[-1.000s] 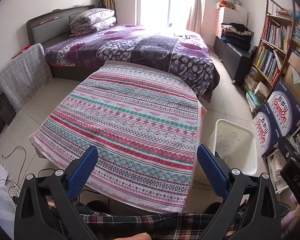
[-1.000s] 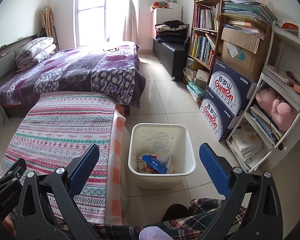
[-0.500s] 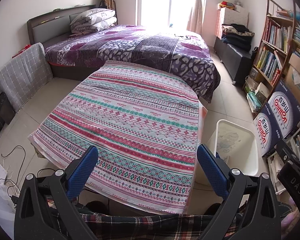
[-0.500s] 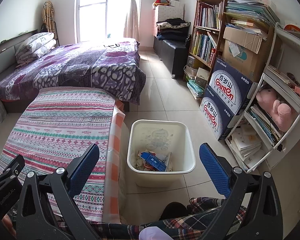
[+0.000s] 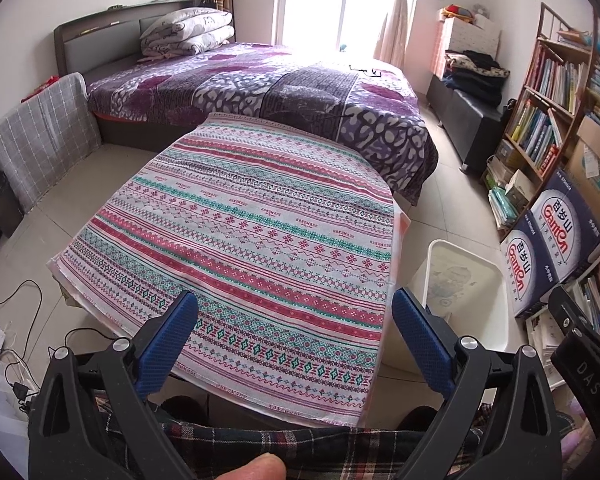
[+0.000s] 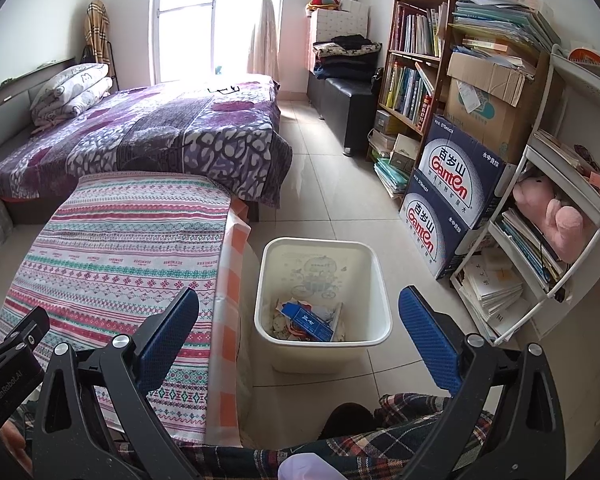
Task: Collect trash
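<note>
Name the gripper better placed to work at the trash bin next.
Right. The right gripper looks almost straight down into the trash bin, jaws open. The left gripper faces the striped cloth, bin off to its side.

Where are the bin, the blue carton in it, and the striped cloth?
bin (image 6: 382, 312), right wrist view, right side of its rim.
blue carton (image 6: 306, 322), right wrist view, its top face.
striped cloth (image 5: 260, 240), left wrist view, middle of the cloth.

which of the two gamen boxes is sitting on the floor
The lower Ganten box, nearer the white bin, rests on the tiles. The upper Ganten box is stacked on top of it, beside the brown cardboard box.
</note>
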### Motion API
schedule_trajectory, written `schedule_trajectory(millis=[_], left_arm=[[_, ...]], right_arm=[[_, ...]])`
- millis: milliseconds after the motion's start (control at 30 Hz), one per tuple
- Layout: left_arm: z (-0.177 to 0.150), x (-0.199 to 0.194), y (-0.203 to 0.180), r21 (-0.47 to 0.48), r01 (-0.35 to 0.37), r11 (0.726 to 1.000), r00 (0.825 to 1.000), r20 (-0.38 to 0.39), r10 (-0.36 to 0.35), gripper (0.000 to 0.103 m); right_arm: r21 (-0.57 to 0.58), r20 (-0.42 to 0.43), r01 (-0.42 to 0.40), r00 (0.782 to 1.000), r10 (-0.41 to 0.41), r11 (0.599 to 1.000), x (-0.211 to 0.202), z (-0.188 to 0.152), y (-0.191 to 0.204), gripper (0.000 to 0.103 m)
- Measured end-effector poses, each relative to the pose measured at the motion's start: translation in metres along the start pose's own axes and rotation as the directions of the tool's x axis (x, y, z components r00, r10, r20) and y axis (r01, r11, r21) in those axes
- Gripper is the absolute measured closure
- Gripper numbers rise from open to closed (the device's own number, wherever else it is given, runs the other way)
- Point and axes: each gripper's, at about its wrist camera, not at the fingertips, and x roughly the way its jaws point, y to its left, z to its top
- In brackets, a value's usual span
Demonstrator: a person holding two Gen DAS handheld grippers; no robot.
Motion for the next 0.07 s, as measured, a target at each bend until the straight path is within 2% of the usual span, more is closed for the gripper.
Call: schedule_trajectory(millis=[67], left_arm=[[-0.0004, 0.0007, -0.0014, 0.009, 0.001, 1.000, 1.000, -0.007, -0.001, 0.008]], right_arm=[[-0.002, 0.000, -0.001, 1.000, 0.001, 1.000, 0.0005, 0.0000, -0.0001, 0.007]])
